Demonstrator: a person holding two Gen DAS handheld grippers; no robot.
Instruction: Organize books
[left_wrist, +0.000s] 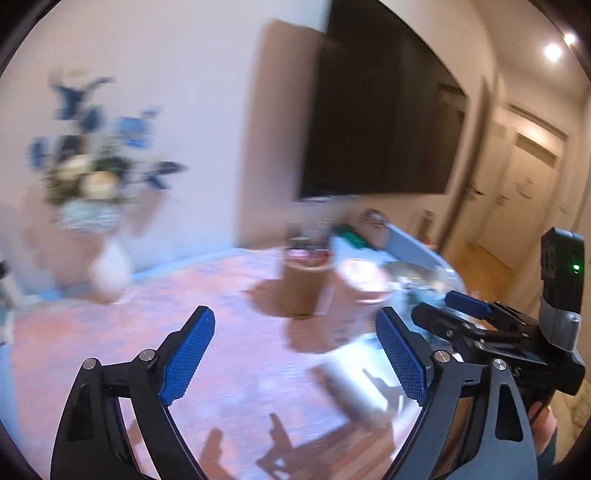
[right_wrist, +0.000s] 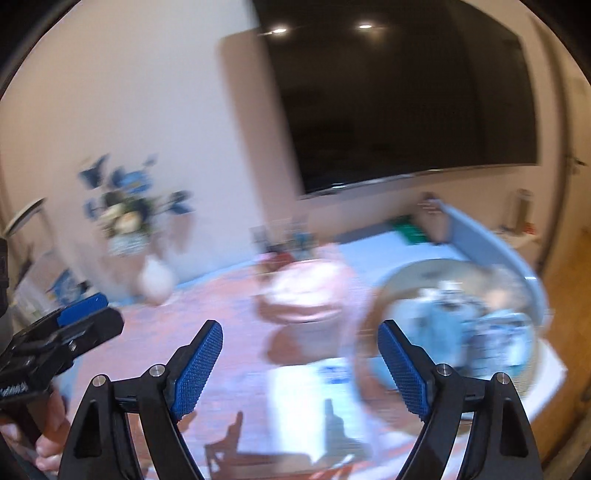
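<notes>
Here both grippers — left gripper (left_wrist: 295, 354) and right gripper (right_wrist: 301, 363) — are spread wide, holding nothing. One blurred book (right_wrist: 314, 402) lies low centre on the table (right_wrist: 147, 332); one vase (right_wrist: 155, 282) upper left.

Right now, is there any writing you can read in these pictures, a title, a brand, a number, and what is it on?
None can be read.
Book on the table: blue patch on the cover, too blurred to read.
Left gripper body, seen from the right wrist: small white lettering, too blurred to read.
Things in the tray: print smeared by motion.
TV: dark, no text.
</notes>
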